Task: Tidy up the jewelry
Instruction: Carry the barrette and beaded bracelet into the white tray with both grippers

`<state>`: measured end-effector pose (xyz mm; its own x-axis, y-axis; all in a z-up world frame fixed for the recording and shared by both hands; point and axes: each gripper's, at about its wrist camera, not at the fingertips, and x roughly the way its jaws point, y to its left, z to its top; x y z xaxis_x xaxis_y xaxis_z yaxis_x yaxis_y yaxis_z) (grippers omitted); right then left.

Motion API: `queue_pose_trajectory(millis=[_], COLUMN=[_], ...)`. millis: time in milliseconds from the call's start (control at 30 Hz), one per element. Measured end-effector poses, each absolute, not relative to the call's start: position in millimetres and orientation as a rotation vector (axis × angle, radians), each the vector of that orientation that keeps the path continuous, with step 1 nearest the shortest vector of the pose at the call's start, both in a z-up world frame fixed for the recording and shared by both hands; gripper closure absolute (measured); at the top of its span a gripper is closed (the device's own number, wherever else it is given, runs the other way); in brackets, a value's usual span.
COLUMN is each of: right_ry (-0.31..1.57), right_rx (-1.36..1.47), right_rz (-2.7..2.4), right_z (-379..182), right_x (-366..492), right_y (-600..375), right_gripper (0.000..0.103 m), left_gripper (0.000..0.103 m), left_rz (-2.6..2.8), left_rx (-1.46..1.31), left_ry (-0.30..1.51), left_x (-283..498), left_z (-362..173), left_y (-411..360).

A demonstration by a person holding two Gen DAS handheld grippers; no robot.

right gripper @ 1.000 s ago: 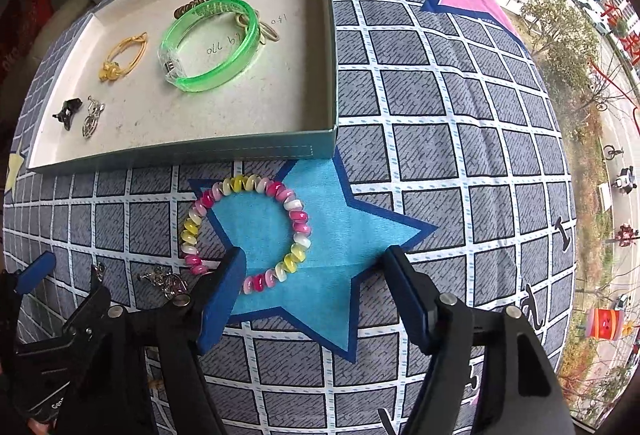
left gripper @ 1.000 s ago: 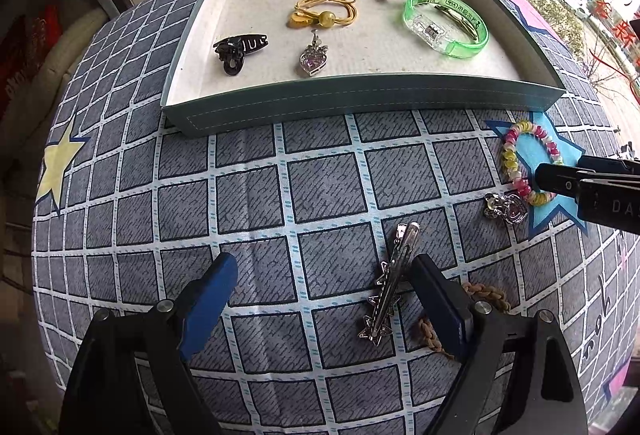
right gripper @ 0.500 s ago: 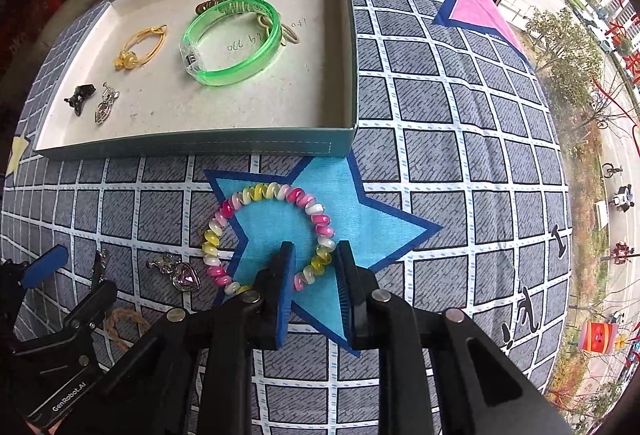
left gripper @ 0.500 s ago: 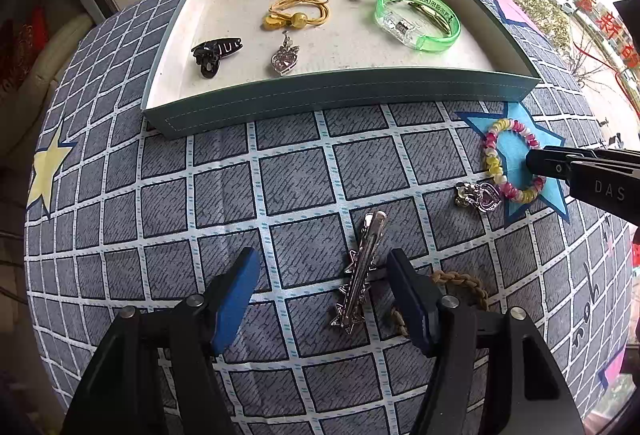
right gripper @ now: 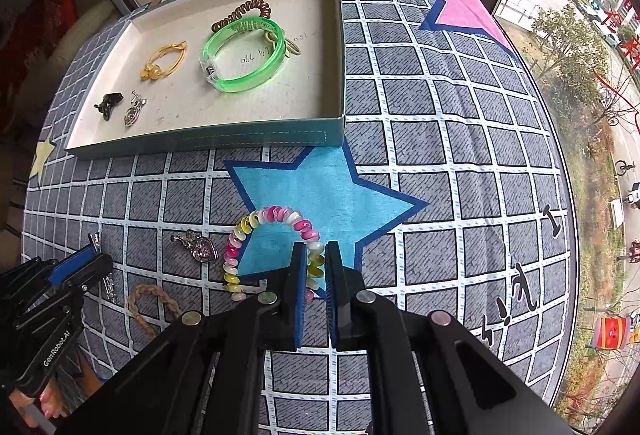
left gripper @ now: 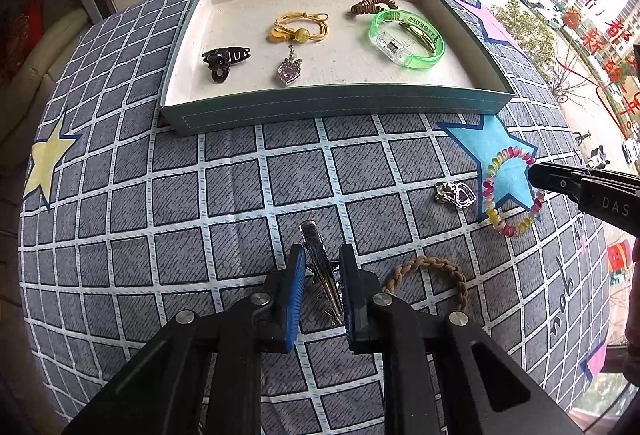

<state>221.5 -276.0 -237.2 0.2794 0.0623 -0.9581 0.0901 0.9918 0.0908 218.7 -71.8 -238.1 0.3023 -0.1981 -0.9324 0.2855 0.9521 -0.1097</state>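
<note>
Left wrist view: left gripper (left gripper: 322,263) closed down on the silver hair clip (left gripper: 320,267); both blue pads against its sides, clip lying on the checked cloth (left gripper: 160,195).
Right wrist view: right gripper (right gripper: 316,267) pinched almost fully together on the near arc of the beaded bracelet (right gripper: 272,247); the rest of the loop lies on the blue star patch (right gripper: 328,187).
Beside the grippers: braided band (left gripper: 432,271) just right of the left gripper; heart pendant (left gripper: 456,193) between clip and bracelet, untouched.
Farther off: jewelry tray (left gripper: 340,105), open-topped, with green bangle (left gripper: 406,43), yellow cord tie (left gripper: 300,29), black claw clip (left gripper: 224,59), a second heart charm (left gripper: 289,69), brown coil tie (left gripper: 372,4).
Step in hand (judged): both grasps made; lift and carry to the tray.
Doing it well: raise straight up so the clip's teeth and slack beads clear the cloth; pass over the near wall, not into it; set down on bare floor between pieces; release low.
Risk: narrow clip may twist between the pads; bracelet hangs from one point and may swing.
</note>
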Motion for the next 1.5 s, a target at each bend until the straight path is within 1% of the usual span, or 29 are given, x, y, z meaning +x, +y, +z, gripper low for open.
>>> queue_pose_trajectory(millis=[233, 300, 700, 1200, 1500], right_ry=[1.255, 1.246, 1.188, 1.143, 1.157], right_rx=[0.194, 0.209, 0.252, 0.278, 0.303], right_rz=[0.023, 0.028, 0.074, 0.131, 0.160], right_z=[-211.1, -203.2, -170.0, -158.6, -169.8], right_x=[199.8, 205.0, 228.4, 292.1, 334.2], right_y=[-285.2, -277.7, -278.5, -276.1, -269.5], right_gripper=[0.093, 0.093, 0.093, 0.093, 0.093], left_gripper=[0.073, 0.073, 0.073, 0.073, 0.073], left_rz=[-0.314, -0.310, -0.283, -0.245, -0.210], left_rx=[0.045, 0.037, 0.029, -0.011, -0.038], left_ry=[1.178, 1.167, 1.066, 1.042, 1.056], left_x=[210.1, 209.8, 237.2, 293.5, 332.6], left_z=[-216.9, -210.1, -173.9, -172.1, -184.8], left_y=[-46.2, -42.3, -55.5, -63.5, -66.3])
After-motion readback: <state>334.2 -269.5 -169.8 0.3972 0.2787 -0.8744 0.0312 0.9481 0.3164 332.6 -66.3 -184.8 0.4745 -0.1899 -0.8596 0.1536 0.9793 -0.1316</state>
